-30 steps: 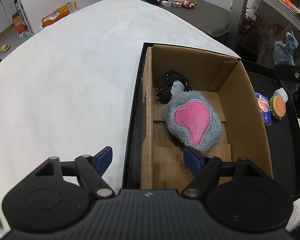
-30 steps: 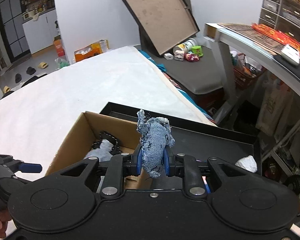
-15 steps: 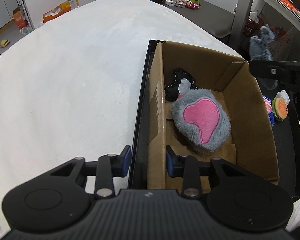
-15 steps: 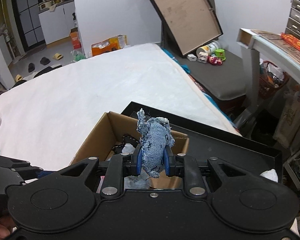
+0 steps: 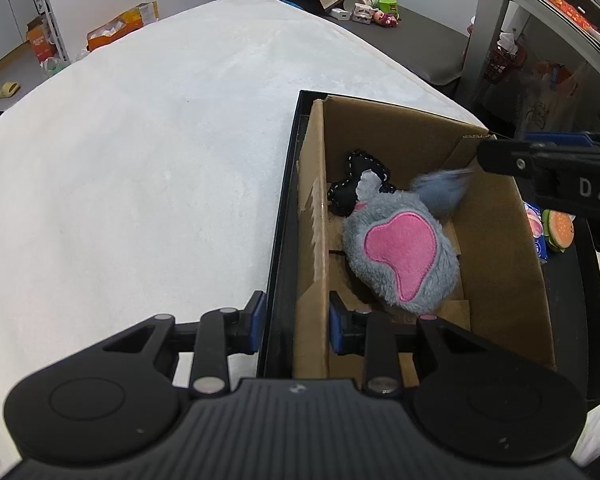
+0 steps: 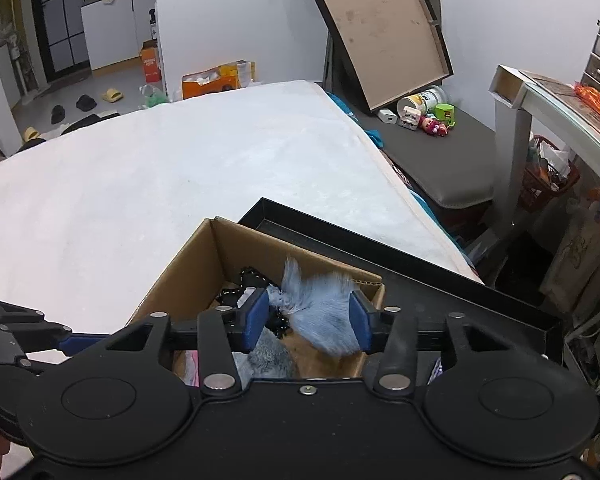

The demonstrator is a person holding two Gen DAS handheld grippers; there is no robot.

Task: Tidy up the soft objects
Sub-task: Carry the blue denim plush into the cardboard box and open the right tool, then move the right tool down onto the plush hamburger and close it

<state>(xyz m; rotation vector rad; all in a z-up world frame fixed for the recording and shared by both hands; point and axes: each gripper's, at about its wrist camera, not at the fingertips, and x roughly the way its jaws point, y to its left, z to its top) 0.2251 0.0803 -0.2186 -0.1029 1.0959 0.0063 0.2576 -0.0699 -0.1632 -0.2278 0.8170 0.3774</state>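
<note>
A cardboard box [image 5: 500, 248] stands in a black tray [image 5: 284, 216] on a white bed. Inside lie a grey plush with a pink patch [image 5: 400, 256] and a black stitched soft toy [image 5: 356, 184]. A blue denim soft toy [image 5: 440, 192] is blurred in the air, dropping into the box; it also shows in the right wrist view [image 6: 320, 308]. My right gripper [image 6: 310, 320] is open above the box's far corner. My left gripper [image 5: 296, 324] straddles the box's left wall and the tray rim and looks shut on them.
A burger toy [image 5: 560, 228] and a blue packet [image 5: 538, 232] lie in the tray right of the box. The white bed [image 6: 180, 184] spreads to the left. A desk leg [image 6: 512, 168] and a dark bench [image 6: 432, 160] with small items stand beyond.
My right gripper opened and let go of the denim toy, which is falling into the box. My left gripper closed further on the box wall and tray rim.
</note>
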